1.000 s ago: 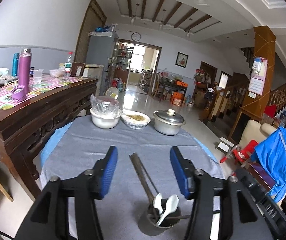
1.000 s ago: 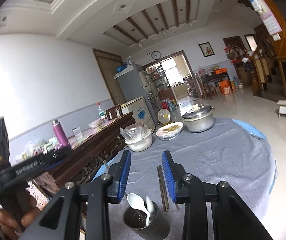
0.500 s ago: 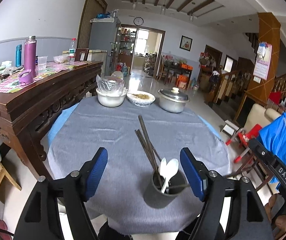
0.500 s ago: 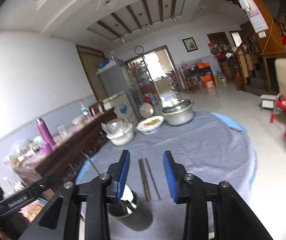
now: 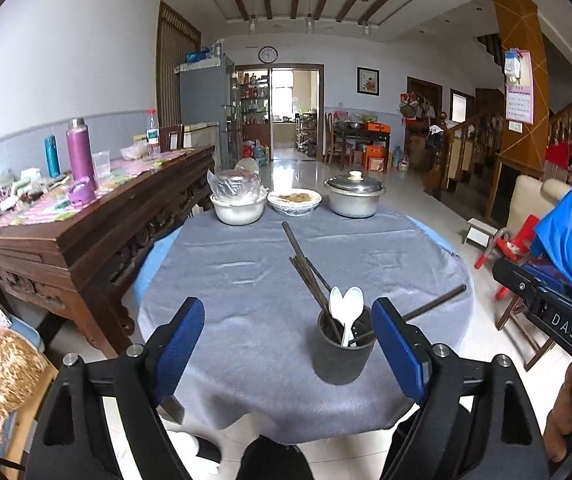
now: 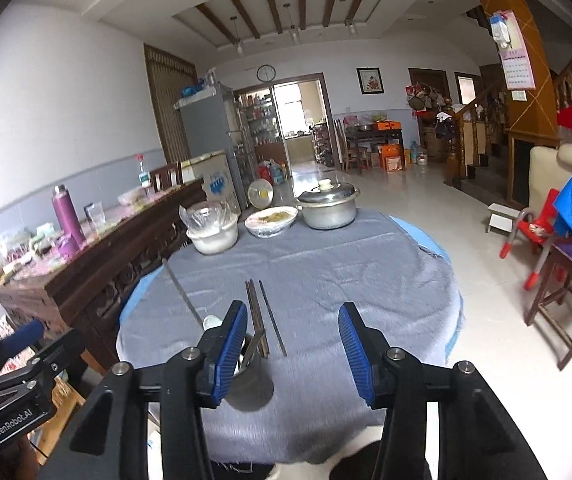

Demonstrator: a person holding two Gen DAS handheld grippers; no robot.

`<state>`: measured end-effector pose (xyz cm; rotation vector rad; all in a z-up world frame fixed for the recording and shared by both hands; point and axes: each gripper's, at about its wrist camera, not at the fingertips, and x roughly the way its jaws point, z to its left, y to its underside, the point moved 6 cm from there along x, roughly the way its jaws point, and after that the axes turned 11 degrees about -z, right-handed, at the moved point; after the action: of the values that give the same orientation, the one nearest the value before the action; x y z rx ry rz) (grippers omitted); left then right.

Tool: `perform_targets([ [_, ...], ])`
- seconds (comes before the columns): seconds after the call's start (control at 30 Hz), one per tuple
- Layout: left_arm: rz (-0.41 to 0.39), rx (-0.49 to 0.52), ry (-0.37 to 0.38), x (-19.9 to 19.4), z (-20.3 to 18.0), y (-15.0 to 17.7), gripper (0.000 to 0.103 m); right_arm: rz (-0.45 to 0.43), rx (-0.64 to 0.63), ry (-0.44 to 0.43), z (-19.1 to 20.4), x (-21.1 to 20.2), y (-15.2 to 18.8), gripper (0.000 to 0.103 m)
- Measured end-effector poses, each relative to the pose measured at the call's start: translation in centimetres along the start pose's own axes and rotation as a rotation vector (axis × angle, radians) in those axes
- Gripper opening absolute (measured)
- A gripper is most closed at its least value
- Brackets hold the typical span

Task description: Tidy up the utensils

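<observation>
Round table (image 5: 246, 280), grey cloth over it. Near the front edge stands a dark cup (image 5: 342, 350), upright.

Contents of cup: two white spoons (image 5: 348, 308), bowls up; a bundle of dark chopsticks (image 5: 312, 280) leaning away toward the far side; one more chopstick (image 5: 434, 306) slanting out to the right, its end well past the rim.

Far side of table, left to right: a white bowl under plastic wrap (image 5: 238, 204), a dish of food (image 5: 294, 201), a lidded metal pot (image 5: 355, 196). Dark wooden sideboard (image 5: 86, 236) at the left, holding a purple flask (image 5: 80, 152).

Left gripper (image 5: 286, 340): jaws wide, holding nothing, hanging above the table's near edge with the cup just inside its right finger. Right gripper (image 6: 290, 352): jaws wide, holding nothing; from its own view the cup sits partly behind its left finger.

Handling, as I judge it: chopsticks light, stiff, thin and smooth, apt to roll or pivot if pinched at the tip; best taken around the middle of the shaft, above the rim. Spoons look ceramic or hard plastic, so possibly brittle, and slick; take by the handle. The cup, top-heavy with leaning sticks, could tip if nudged.
</observation>
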<state>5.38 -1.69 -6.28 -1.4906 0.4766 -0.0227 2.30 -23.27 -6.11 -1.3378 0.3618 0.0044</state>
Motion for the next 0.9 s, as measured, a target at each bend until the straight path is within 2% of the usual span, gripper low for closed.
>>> perform_targets([
  [0.37,0.031,0.031,-0.023,-2.1,0.3,1.1,0.089,0.019,-0.07,0.011,2.2,-1.8,0.1,0.053],
  [0.9,0.123,0.043,-0.034,-2.7,-0.5,3.9,0.089,0.133,-0.09,0.035,2.1,-2.5,4.0,0.054],
])
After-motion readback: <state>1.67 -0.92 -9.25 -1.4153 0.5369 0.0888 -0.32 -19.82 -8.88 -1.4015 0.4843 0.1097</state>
